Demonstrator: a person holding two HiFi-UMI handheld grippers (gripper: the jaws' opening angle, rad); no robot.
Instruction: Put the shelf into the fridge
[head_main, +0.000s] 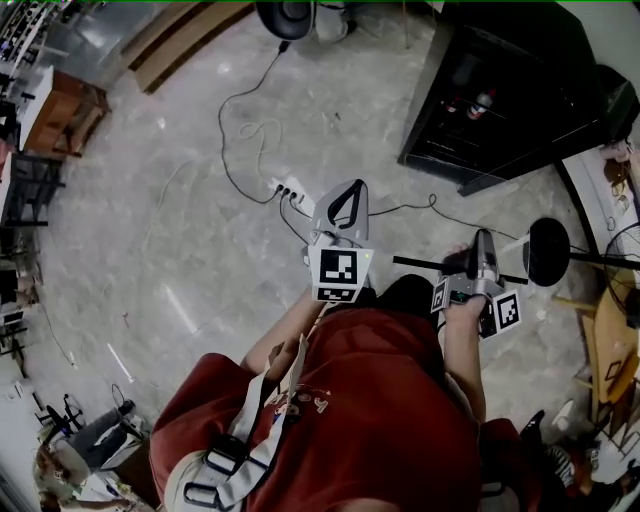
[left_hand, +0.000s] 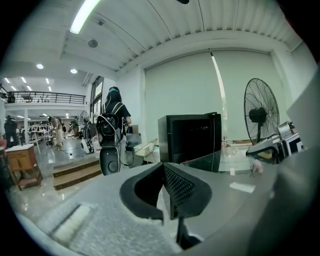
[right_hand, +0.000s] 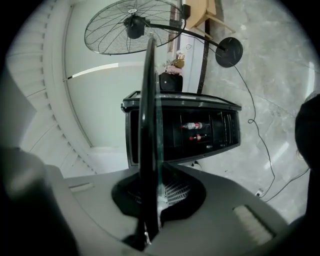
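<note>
Before the fridge (right_hand: 200, 132), the likely fragile glass shelf (right_hand: 149, 115) is clamped edgewise by the right gripper (right_hand: 156, 187); left gripper (left_hand: 164, 172) clenched, empty.

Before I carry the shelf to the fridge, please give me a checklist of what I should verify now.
1. Right gripper shut on the glass shelf: ok.
2. Left gripper free to help: ok, it is shut with nothing between its jaws.
3. Fridge door open: cannot tell.
4. Free slot for the shelf inside: cannot tell; bottles show there.
5. Floor path to the fridge: not ok, a cable and a power strip lie ahead.
</note>
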